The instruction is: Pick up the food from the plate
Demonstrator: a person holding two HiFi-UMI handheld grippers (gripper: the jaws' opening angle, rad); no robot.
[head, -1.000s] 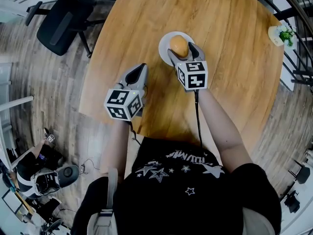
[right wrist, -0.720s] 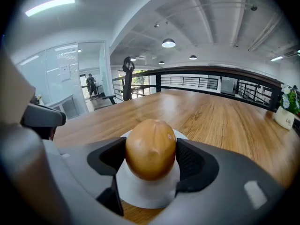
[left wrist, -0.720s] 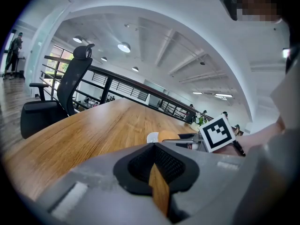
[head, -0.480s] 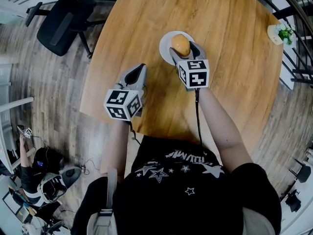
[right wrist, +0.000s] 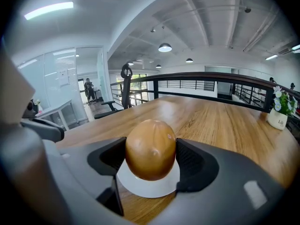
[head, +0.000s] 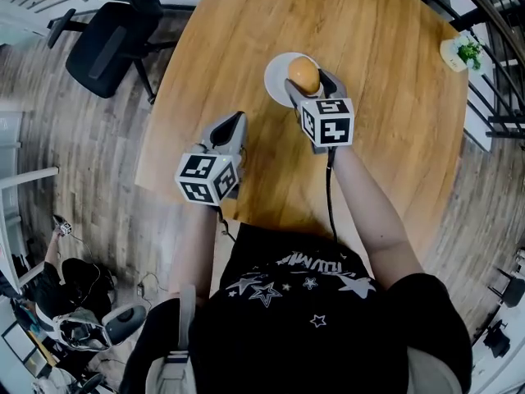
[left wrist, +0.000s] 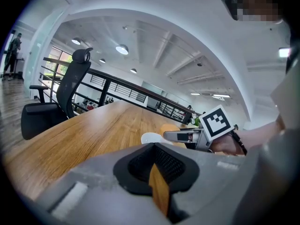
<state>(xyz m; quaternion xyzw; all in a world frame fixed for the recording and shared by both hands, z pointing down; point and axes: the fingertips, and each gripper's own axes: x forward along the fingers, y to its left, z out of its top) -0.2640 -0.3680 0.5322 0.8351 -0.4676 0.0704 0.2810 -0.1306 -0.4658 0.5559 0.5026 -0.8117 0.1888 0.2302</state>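
**Right gripper pinching food over plate**

Writing: the white print on the person's black shirt [head: 316, 273] is not legible. The label on the plant pot [head: 459, 53] is too small to read. Both gripper cubes carry only black-and-white square markers.

The right gripper [head: 310, 83] is spread wide, and both pads press the sides of the round brown food [right wrist: 150, 149]. The white plate [right wrist: 146, 187] is directly under the jaws. I cannot tell whether the food is clear of the plate.

The left gripper [head: 231, 124] is pressed together and holds nothing. It is left of the right gripper, nearer the person, and over the desk [head: 385, 97] close to its near edge.

There is bare desk ahead of and to the right of the right gripper. The plant pot is far right at the desk edge. An office chair [head: 107, 43] is beyond the left gripper, off the desk.
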